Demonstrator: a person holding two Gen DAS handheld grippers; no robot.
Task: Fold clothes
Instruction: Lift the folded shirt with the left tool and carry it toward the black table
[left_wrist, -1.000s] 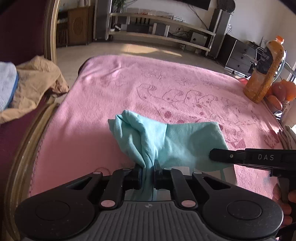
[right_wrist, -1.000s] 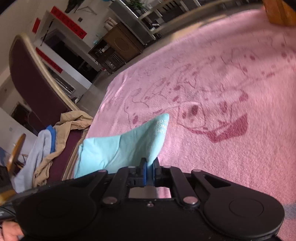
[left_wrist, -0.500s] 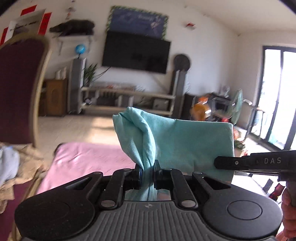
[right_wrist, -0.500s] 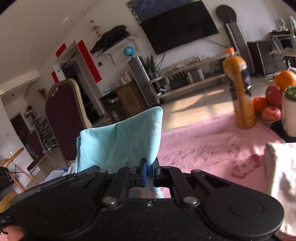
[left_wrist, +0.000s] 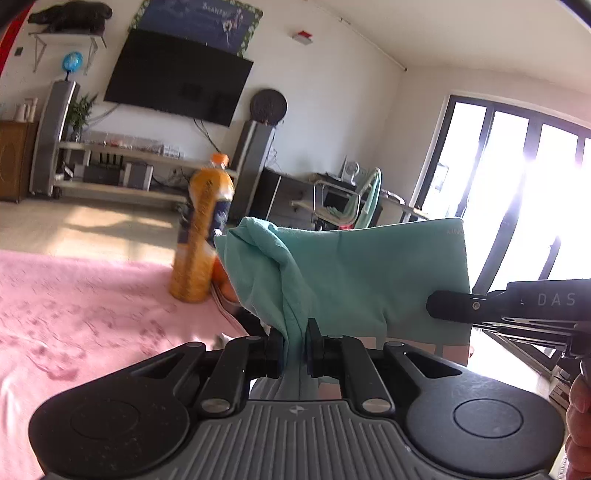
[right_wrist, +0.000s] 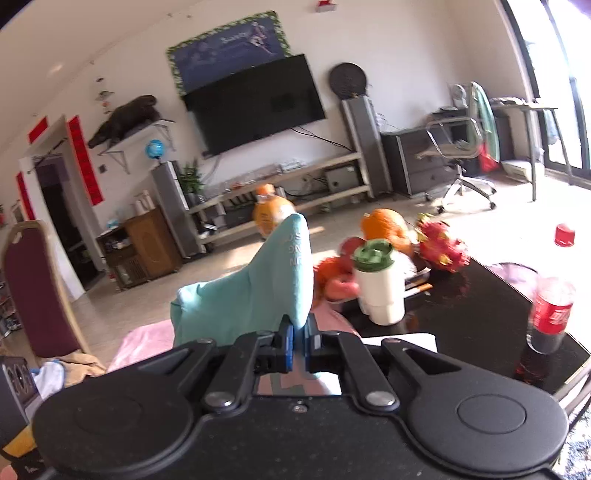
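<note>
The left gripper (left_wrist: 294, 347) is pinched narrow on a bunched corner of the teal garment (left_wrist: 351, 284), the cloth squeezed between both pads and rising in a thick fold above them; the right gripper (right_wrist: 298, 341) is likewise nearly closed on another edge of the same teal garment (right_wrist: 258, 295), a thin layer caught between its blue-edged pads; the garment hangs in the air between the two tools, clear of the pink blanket (left_wrist: 74, 314), stretched as a fairly flat panel from the left tool's bunch toward the right tool, whose black body crosses the right side of the left view; small white lettering shows near the garment's upper edge in the right view; part of a hand (left_wrist: 580, 413) shows at the right edge of the left view; beyond the garment, an orange drink bottle (left_wrist: 201, 236) stands upright near the far edge of the blanket; in the right view a white cup with a green lid (right_wrist: 378, 284) stands on a dark glossy table (right_wrist: 480, 317), with fruit (right_wrist: 388, 232) piled just behind it and a red cola bottle (right_wrist: 550, 314) near the table's right edge; a maroon chair (right_wrist: 33, 288) stands at the left with clothes (right_wrist: 70, 365) heaped by its foot; farthest off, a television (right_wrist: 255, 103) hangs on the white wall above a low shelf unit.
</note>
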